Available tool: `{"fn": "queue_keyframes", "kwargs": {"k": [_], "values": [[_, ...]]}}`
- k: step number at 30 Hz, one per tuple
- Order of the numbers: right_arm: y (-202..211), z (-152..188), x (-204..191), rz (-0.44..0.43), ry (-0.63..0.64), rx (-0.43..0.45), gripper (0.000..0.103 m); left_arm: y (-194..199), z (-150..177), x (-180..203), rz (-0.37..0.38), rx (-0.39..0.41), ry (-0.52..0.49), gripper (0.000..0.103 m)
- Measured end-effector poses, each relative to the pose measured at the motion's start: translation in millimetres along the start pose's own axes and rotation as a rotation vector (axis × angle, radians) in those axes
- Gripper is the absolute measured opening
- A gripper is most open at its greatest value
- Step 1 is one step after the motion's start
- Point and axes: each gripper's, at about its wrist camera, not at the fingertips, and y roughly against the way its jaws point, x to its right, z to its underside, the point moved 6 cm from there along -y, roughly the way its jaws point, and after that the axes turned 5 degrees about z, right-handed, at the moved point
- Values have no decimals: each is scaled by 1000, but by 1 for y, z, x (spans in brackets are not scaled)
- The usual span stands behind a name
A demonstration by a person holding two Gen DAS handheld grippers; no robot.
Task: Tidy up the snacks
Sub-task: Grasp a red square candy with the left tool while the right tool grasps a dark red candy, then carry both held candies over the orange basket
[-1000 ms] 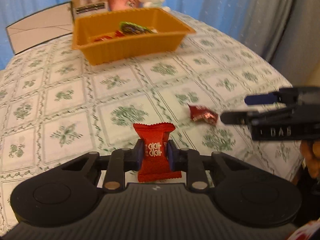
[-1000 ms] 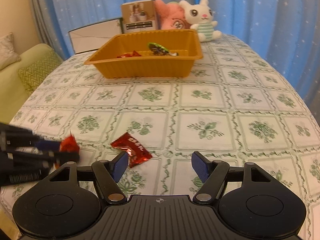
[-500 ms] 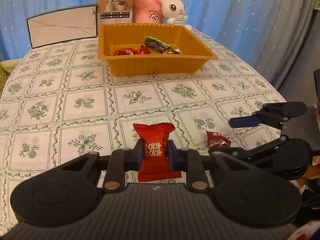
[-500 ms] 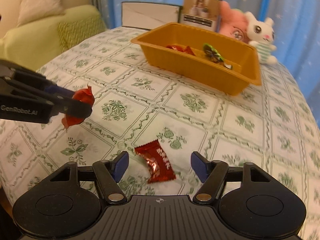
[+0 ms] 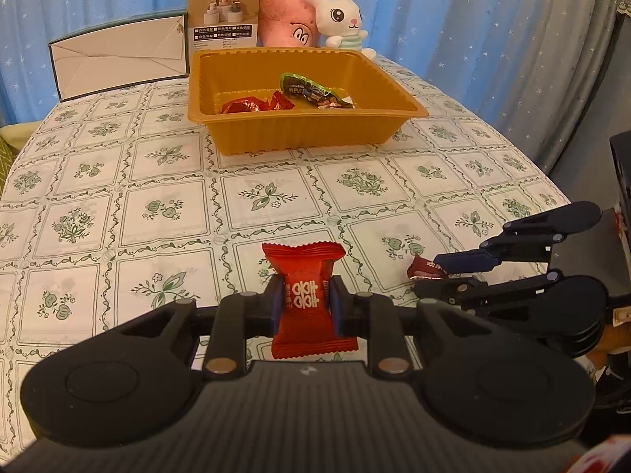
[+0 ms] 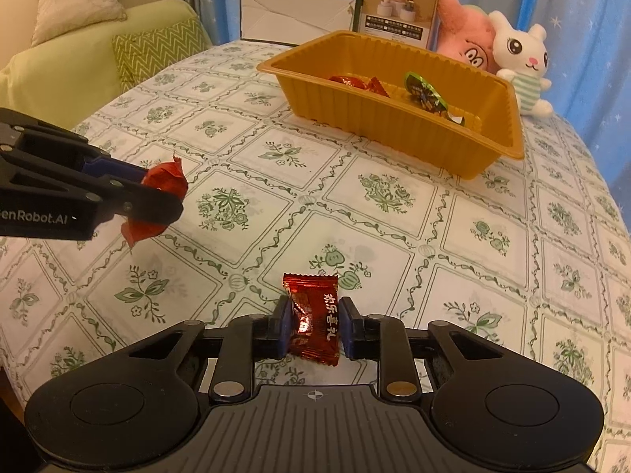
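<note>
- My left wrist view reads the print on the bright red matte snack packet (image 5: pixel 307 299); the right view shows only its crumpled side.
- Open patterned surface (image 5: pixel 157 197) lies between both tools and the orange ribbed plastic tray (image 5: pixel 303 126).
- My left tool (image 5: pixel 304 305) is clamped on that packet; my right tool (image 6: pixel 314 325) is clamped on the dark red glossy candy wrapper (image 6: pixel 315 319), near the surface's edge.

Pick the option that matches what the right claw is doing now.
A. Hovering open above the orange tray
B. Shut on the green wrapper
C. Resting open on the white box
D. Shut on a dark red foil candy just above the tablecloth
D: the right claw pinches the dark red foil candy between its blue pads, near the tablecloth, well short of the orange tray.
</note>
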Motion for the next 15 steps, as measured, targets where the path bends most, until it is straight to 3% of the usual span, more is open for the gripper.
{"fn": "queue_keyframes", "kwargs": {"k": [7,15], "values": [[17,-11,2,30,-37,66,25,2,-7,1,1,11,4,22],[37,-44,25,93,-145,150,25,4,-38,12,-8,52,-11,22]]}}
